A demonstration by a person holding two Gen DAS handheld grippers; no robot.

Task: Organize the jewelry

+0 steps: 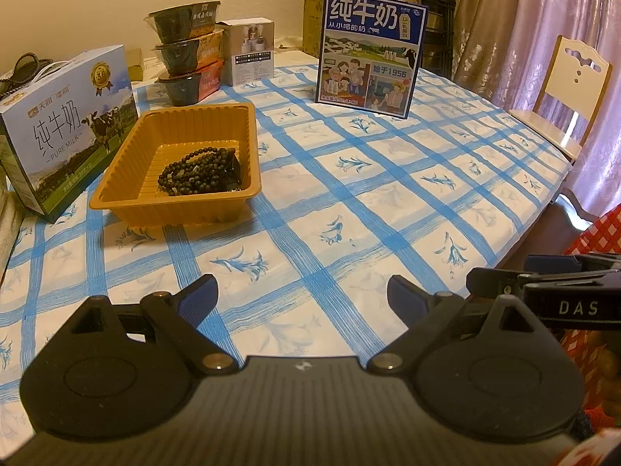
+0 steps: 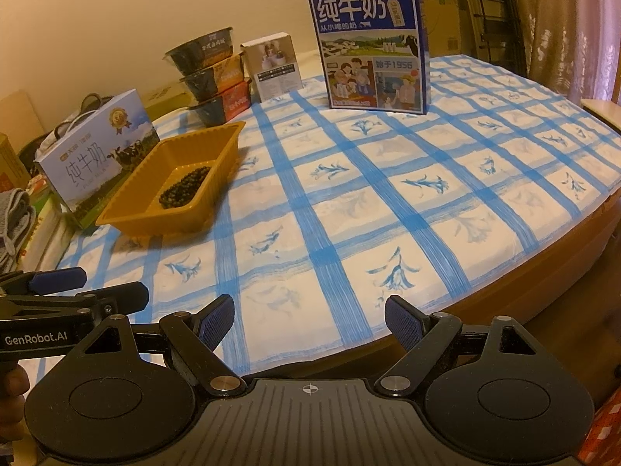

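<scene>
Covering the table [image 1: 388, 202], blue-checked cloth; curtains [image 1: 524, 19] behind.

We see a counter [image 1: 388, 194] with a blue checked cloth [image 1: 349, 256]. On it sit an orange tray [image 1: 128, 198], two milk boxes [image 1: 66, 132] [image 1: 370, 54], stacked bowls [image 1: 186, 54] and a small box [image 1: 250, 52].

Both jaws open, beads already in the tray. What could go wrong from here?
1. The dark bead strand lies coiled in a heap in the orange tray; a pinch may lift only part of it and let loops trail or snag.
2. The tray looks light and sits beside the milk carton; a push from the left gripper could slide it.
3. The right gripper hangs near the table edge.
</scene>
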